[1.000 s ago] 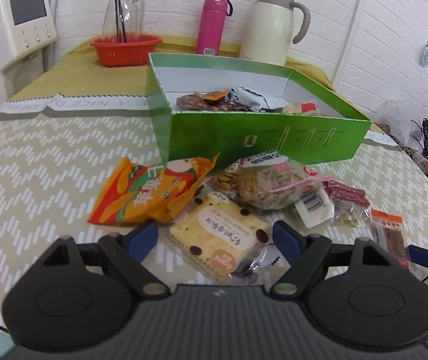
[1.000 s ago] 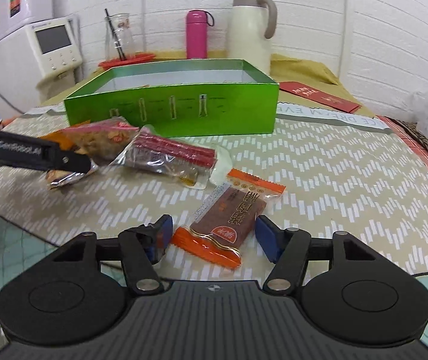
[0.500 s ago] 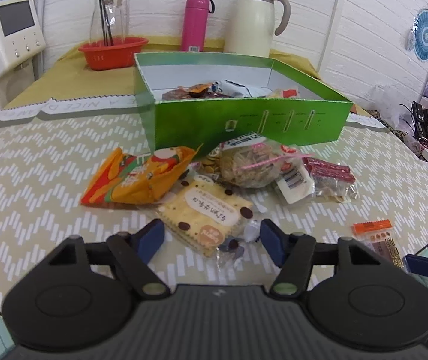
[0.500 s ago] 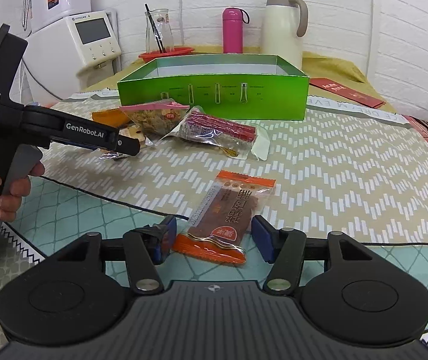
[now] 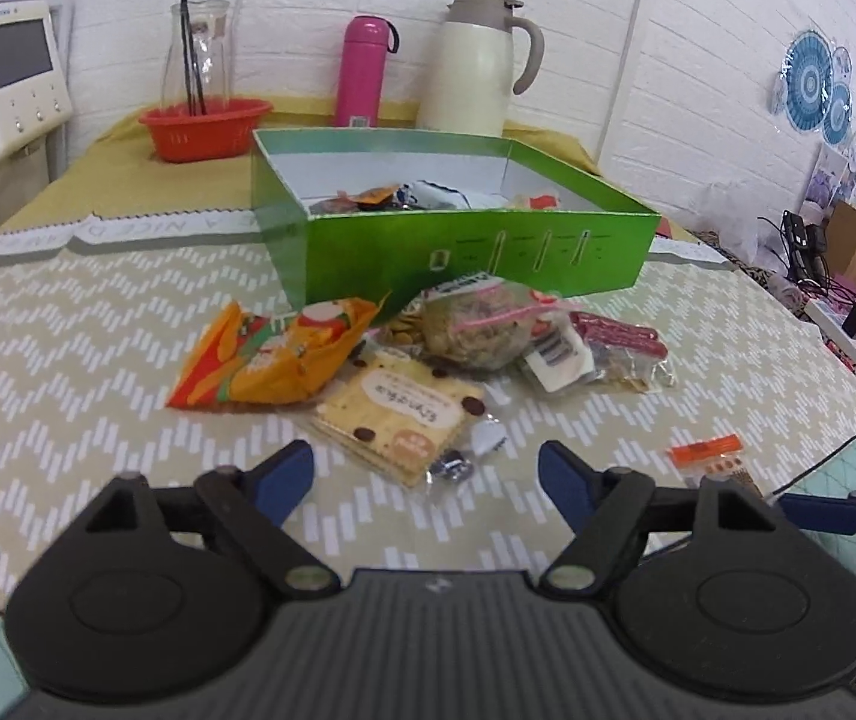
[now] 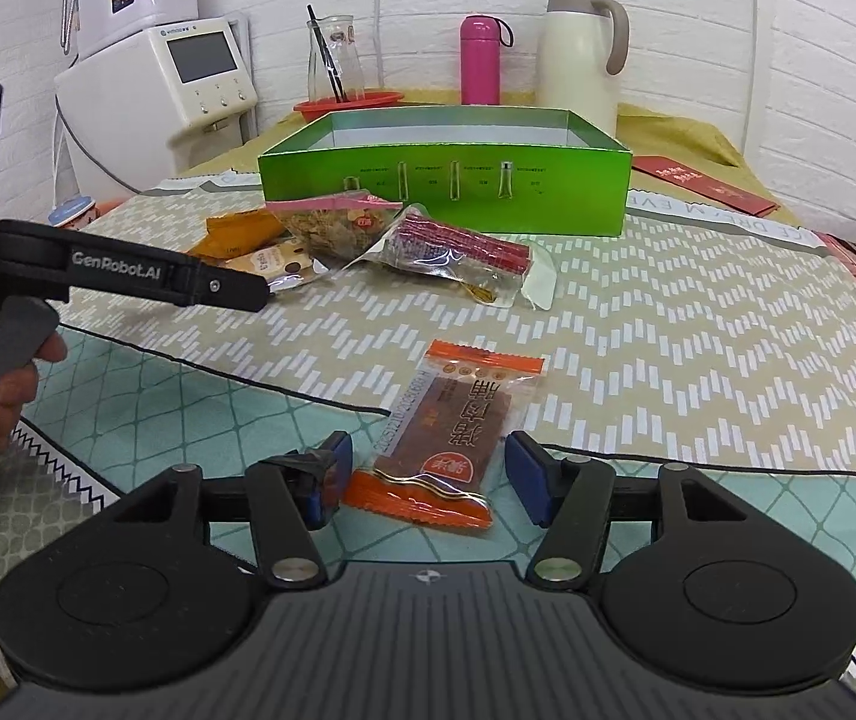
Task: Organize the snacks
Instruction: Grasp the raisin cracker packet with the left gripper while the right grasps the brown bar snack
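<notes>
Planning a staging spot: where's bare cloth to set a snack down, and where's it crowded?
Free: the cloth right of the red sausage pack, up to the green box; also left of the orange chip bag. Crowded: the snack pile against the box front, around the cracker pack.

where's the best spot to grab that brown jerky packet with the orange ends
Grip the jerky packet across its narrow width near the close orange end, coming in low from the table's near edge. It lies flat, long axis pointing toward the right tool, whose open fingers already flank that end.
</notes>
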